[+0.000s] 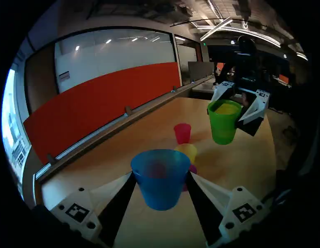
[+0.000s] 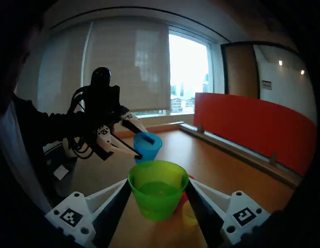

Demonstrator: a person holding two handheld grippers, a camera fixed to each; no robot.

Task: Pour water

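Wooden table (image 1: 242,165), light brown top, surface plain. Standing on it: one pink cup (image 1: 182,133), upright; one yellow cup (image 1: 188,151) near it, upright; one magenta item (image 1: 193,169) beside the yellow cup, mostly hidden, type undetermined.

A pink cup (image 1: 182,133) and a yellow cup (image 1: 188,151) were seen standing close together mid-tabletop (image 1: 242,161). An orange partition (image 1: 102,103) was set along one long edge, and a blind-covered window (image 2: 131,66) beyond the end.
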